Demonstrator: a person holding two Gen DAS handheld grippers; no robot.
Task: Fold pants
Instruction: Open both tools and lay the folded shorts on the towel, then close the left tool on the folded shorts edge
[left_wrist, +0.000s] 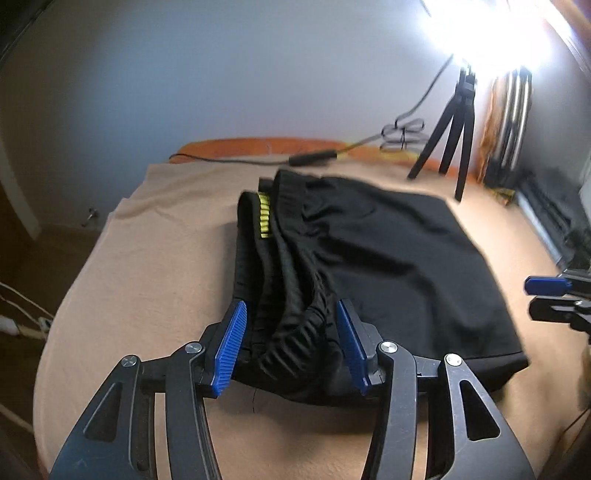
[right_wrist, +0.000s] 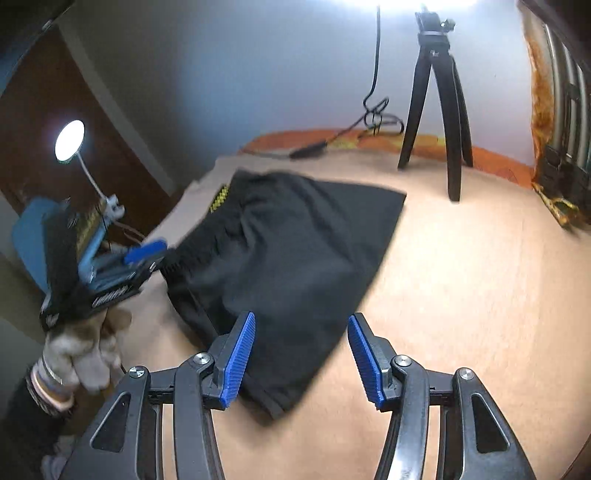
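Black pants (left_wrist: 388, 258) lie folded into a compact rectangle on the beige cloth (left_wrist: 147, 277). Their bunched elastic waistband (left_wrist: 295, 332), with a yellow label (left_wrist: 263, 216), faces my left gripper (left_wrist: 291, 343). That gripper is open, and the waistband stack sits loosely between its blue pads (left_wrist: 232, 347). In the right wrist view the pants (right_wrist: 288, 251) stretch away to the upper left. My right gripper (right_wrist: 301, 350) hovers open over their near corner, gripping nothing. The left gripper (right_wrist: 155, 260) appears there at the waistband end, and the right gripper (left_wrist: 535, 298) shows at the left wrist view's right edge.
A black tripod (right_wrist: 436, 110) stands on the far right of the cloth (right_wrist: 461, 295), with a cable and inline switch (left_wrist: 314, 158) behind the pants. A lit lamp (right_wrist: 69, 140) glows at left. A gloved hand (right_wrist: 85, 347) holds the left gripper. Dark equipment (left_wrist: 554, 221) lines the right edge.
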